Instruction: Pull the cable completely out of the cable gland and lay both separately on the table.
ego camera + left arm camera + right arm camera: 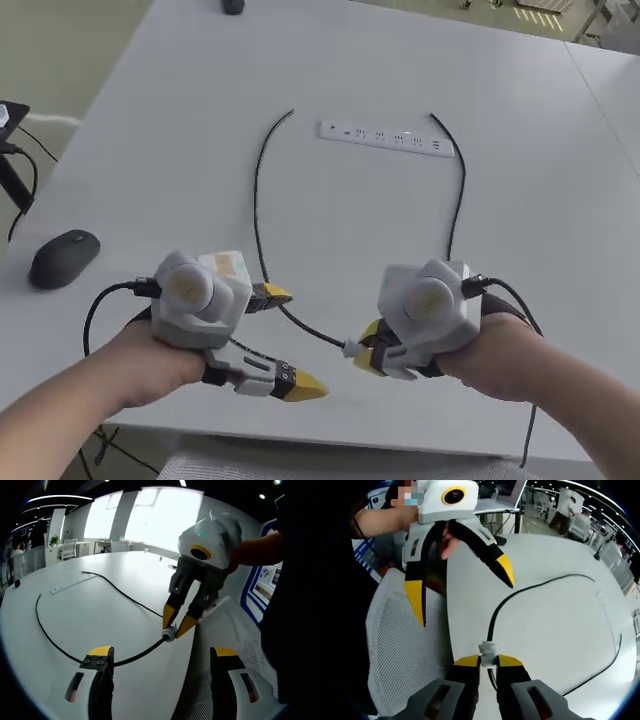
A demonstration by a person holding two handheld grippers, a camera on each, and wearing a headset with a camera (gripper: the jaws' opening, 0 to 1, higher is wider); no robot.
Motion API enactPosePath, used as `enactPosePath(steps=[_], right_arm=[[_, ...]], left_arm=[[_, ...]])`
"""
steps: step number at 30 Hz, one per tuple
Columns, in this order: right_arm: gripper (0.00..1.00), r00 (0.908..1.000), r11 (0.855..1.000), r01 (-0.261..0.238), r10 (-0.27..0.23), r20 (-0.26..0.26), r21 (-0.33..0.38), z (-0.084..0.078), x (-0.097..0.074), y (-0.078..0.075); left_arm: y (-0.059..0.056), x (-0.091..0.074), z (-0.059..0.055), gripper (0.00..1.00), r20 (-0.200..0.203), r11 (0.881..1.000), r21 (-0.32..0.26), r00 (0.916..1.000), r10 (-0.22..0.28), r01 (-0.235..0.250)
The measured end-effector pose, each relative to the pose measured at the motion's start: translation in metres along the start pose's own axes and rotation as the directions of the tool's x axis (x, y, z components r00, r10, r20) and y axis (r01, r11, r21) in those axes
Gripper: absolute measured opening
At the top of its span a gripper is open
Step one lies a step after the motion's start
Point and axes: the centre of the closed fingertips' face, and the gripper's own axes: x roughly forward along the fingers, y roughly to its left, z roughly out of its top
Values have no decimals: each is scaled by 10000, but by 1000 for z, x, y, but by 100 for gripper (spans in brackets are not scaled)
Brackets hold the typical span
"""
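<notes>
A long black cable (256, 200) lies in a loop on the white table (150, 170), both ends pointing toward the far side. It runs through a small white cable gland (350, 349) near the table's front edge. My right gripper (362, 348) is shut on that gland (488, 652), with the cable (540, 583) leading away from it. My left gripper (288, 340) stands open just left of the gland, jaws spread wide and holding nothing. From the left gripper view, the gland (169, 634) sits pinched in the right gripper (176, 627), ahead of my open left gripper (161, 652).
A white power strip (388, 138) lies at the far middle of the table. A dark mouse (64, 257) rests at the left edge. A white mesh chair (405, 645) sits below the table's front edge. The grippers' own black leads hang off that edge.
</notes>
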Motion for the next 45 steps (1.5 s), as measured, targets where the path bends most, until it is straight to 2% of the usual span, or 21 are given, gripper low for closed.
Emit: enactPosePath(steps=[5, 8, 12, 17, 21, 24, 28, 32, 36, 40, 45], right_arm=[[6, 9999, 9981, 101, -95, 98, -610, 5, -2, 6], [6, 9998, 9958, 171, -162, 101, -900, 5, -6, 10], [6, 9999, 9941, 98, -110, -105, -1077, 1, -9, 15], [6, 9998, 9933, 123, -139, -136, -1150, -1, -11, 14], [6, 9999, 9932, 122, -134, -93, -1156, 0, -12, 15], [6, 9998, 9910, 126, -150, -166, -1330, -3, -12, 18], [6, 9998, 9862, 125, -152, -148, -1649, -3, -13, 20], [6, 9999, 9833, 113, -129, -80, -1814, -2, -14, 21], [6, 9999, 9808, 150, -148, 25, -1945, 0, -17, 22], [6, 9998, 9802, 206, -211, -5, -1971, -1, -16, 21], [6, 9998, 9760, 181, -193, -35, -2172, -2, -15, 24]], left_arm=[[-4, 6, 0, 79, 22, 9997, 142, 9998, -176, 176], [-11, 11, 0, 75, 3, 9990, 250, 9993, -378, 378], [-18, 18, 0, 69, -152, 9969, 543, 9983, -560, 568], [-23, 26, 4, 59, -58, 9946, 796, 9978, -666, 669], [-27, 31, 5, 56, -64, 9922, 978, 9970, -769, 771], [-26, 35, 4, 54, -117, 9919, 989, 9968, -788, 795], [-29, 38, 1, 45, -321, 9898, 938, 9940, -1044, 1070], [-30, 42, -1, 41, -471, 9884, 898, 9919, -1183, 1221], [-31, 42, 5, 36, -287, 9889, 699, 9911, -1297, 1315], [-31, 44, 1, 34, -542, 9864, 768, 9885, -1414, 1454], [-33, 44, -1, 30, -534, 9861, 555, 9867, -1536, 1565]])
